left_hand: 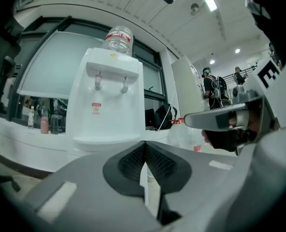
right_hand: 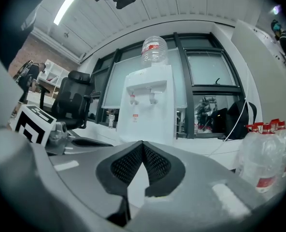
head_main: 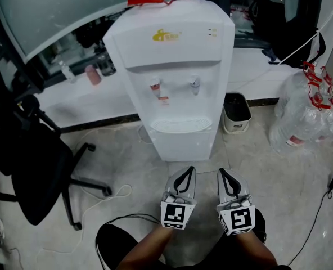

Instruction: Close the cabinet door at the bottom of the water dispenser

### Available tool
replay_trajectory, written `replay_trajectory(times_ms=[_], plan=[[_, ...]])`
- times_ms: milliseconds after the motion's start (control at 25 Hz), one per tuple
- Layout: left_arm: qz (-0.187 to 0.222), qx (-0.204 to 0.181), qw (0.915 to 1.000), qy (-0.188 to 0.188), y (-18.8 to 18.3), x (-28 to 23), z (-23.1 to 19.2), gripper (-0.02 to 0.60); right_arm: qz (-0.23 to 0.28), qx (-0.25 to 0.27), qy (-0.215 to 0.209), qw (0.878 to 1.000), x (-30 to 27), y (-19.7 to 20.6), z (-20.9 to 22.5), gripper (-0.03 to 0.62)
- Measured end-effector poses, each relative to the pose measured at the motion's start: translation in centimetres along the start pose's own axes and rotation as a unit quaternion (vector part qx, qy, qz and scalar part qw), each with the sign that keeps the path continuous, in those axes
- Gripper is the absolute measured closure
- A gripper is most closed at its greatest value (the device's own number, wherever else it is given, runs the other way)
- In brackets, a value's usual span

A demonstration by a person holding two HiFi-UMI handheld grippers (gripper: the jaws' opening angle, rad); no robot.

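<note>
Dispenser (head_main: 172,72), white, stands on a pale tiled floor (head_main: 127,167) against a window ledge (head_main: 93,99), between a chair (head_main: 26,167) and a bin (head_main: 237,112). Its gold logo (head_main: 166,35) is unreadable. Left tongs (head_main: 187,171) and right tongs (head_main: 223,172), both pressed together and empty, hover before its base.

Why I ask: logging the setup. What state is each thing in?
Left gripper: fingers shut, empty.
Right gripper: fingers shut, empty.
Water dispenser: upright, bottle seated on top.
Cabinet door: hidden, state unclear.
Bin: upright, uncovered.
Office chair: upright.
</note>
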State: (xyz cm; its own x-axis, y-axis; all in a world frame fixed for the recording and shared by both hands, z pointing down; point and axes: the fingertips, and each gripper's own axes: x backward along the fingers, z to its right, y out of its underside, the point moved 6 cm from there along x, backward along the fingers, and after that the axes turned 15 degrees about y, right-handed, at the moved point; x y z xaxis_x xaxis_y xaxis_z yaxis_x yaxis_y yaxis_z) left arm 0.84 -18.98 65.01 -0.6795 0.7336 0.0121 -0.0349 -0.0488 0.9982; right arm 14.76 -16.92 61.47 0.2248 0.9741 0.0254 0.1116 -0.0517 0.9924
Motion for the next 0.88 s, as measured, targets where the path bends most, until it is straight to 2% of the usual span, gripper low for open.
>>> replay_trajectory(times_ms=[120, 440, 640, 880], plan=[[0.015, -0.002, 0.9999, -0.003, -1.7, 2.5, 0.2, 0.563, 0.000, 0.006, -0.002, 1.000, 0.4, -0.8, -1.0, 0.591], [0.011, 0.010, 0.9989, -0.044, -3.0, 7.6, -2.0, 0.563, 0.029, 0.022, -0.027, 0.999, 0.1, -2.0, -3.5, 0.591], [0.011, 0.006, 0.9983, -0.056, -3.4, 9.1, -3.1, 0.563, 0.017, 0.021, -0.024, 0.999, -0.3, -2.4, -4.1, 0.591], [0.017, 0.000, 0.9980, -0.061, -4.2, 9.7, -3.6, 0.563, 0.025, 0.020, -0.025, 0.999, -0.2, -2.9, -5.0, 0.591]])
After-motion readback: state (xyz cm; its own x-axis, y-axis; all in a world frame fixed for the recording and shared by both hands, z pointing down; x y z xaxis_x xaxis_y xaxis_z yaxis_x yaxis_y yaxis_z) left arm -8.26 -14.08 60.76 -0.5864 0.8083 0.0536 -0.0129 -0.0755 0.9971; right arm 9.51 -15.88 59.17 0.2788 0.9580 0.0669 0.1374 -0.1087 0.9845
